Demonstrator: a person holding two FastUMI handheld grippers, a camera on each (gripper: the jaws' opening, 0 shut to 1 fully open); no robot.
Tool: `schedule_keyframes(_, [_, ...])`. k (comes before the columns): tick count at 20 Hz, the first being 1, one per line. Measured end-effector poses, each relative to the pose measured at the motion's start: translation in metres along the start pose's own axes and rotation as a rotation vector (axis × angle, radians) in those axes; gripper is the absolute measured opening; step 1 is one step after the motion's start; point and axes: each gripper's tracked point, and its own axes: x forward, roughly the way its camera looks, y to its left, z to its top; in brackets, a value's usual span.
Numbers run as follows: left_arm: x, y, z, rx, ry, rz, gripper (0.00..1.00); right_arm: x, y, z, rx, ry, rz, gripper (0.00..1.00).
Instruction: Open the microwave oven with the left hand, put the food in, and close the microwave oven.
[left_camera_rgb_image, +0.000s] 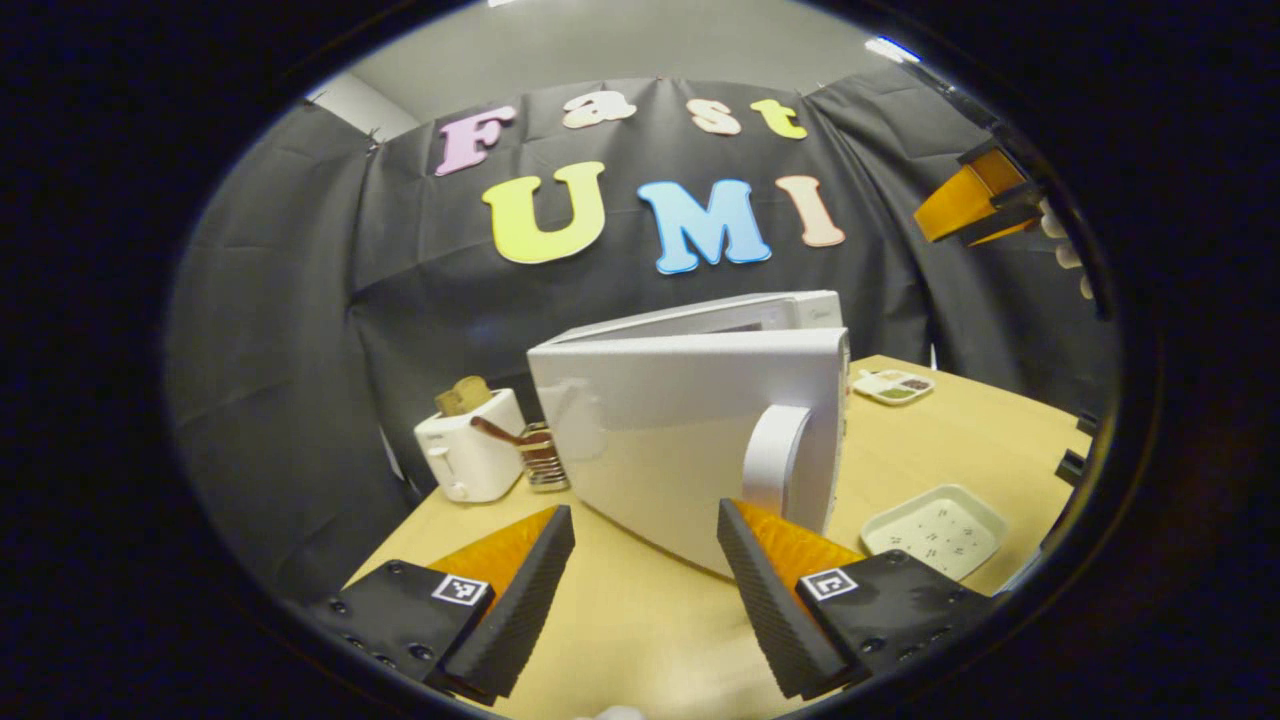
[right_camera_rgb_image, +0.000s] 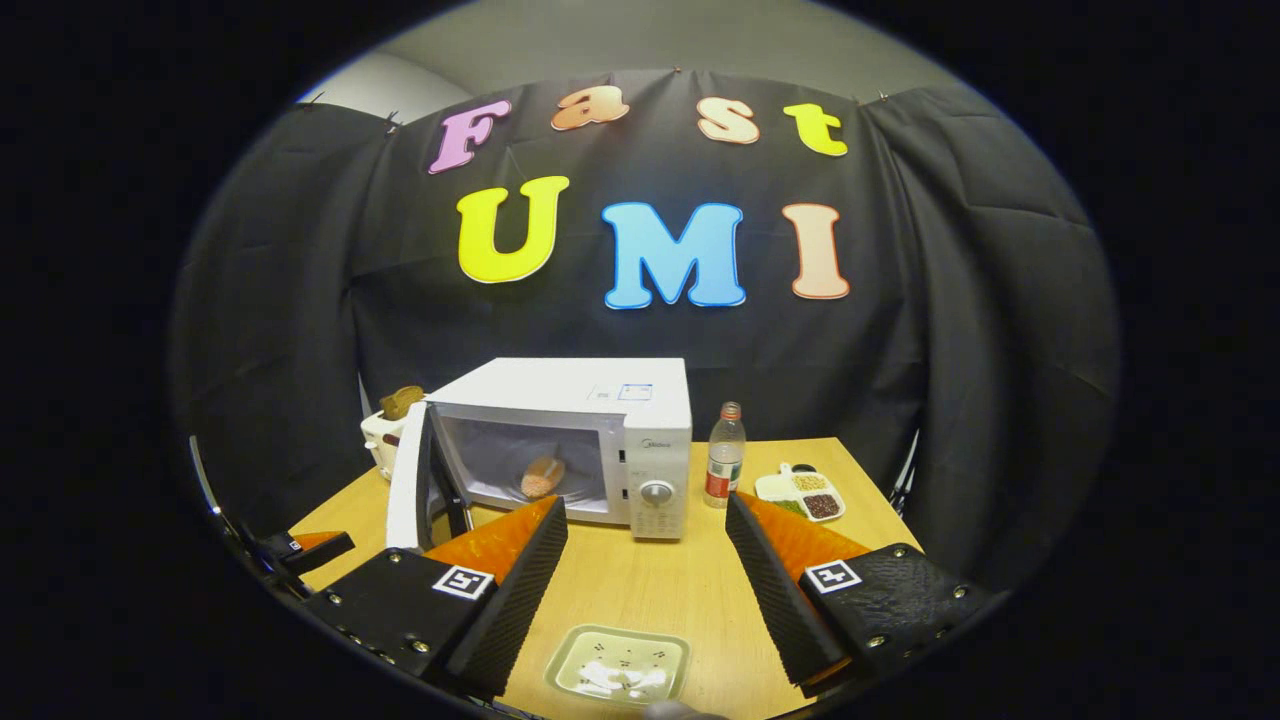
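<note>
The white microwave (right_camera_rgb_image: 600, 400) stands at the back of the wooden table with its door (right_camera_rgb_image: 408, 492) swung out to the left. A reddish piece of food (right_camera_rgb_image: 543, 478) lies inside the cavity. In the left gripper view the door's white outer face (left_camera_rgb_image: 660, 430) and its curved handle (left_camera_rgb_image: 775, 455) are close ahead. My left gripper (left_camera_rgb_image: 645, 510) is open, just short of the door, with nothing between its fingers. My right gripper (right_camera_rgb_image: 645, 505) is open and empty, back from the microwave above a pale dish (right_camera_rgb_image: 620, 665). It also appears high up (left_camera_rgb_image: 975, 205), held by a hand.
A white toaster (left_camera_rgb_image: 470, 455) with bread and a small metal rack (left_camera_rgb_image: 542, 458) stand left of the microwave. A bottle (right_camera_rgb_image: 725, 455) and a divided tray of food (right_camera_rgb_image: 800, 493) sit to its right. The pale dish (left_camera_rgb_image: 935, 530) lies near the table's front.
</note>
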Motion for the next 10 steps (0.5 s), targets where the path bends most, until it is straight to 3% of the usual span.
schedule_keyframes(6, [0.055, -0.053, 0.023, -0.008, -0.035, -0.077, 0.94, 0.003, -0.042, -0.007, 0.006, 0.029, -0.059, 0.97])
schedule_keyframes(10, [0.076, -0.087, 0.031, -0.008, -0.041, -0.125, 0.98, 0.007, -0.068, -0.004, 0.022, 0.035, -0.092, 0.97])
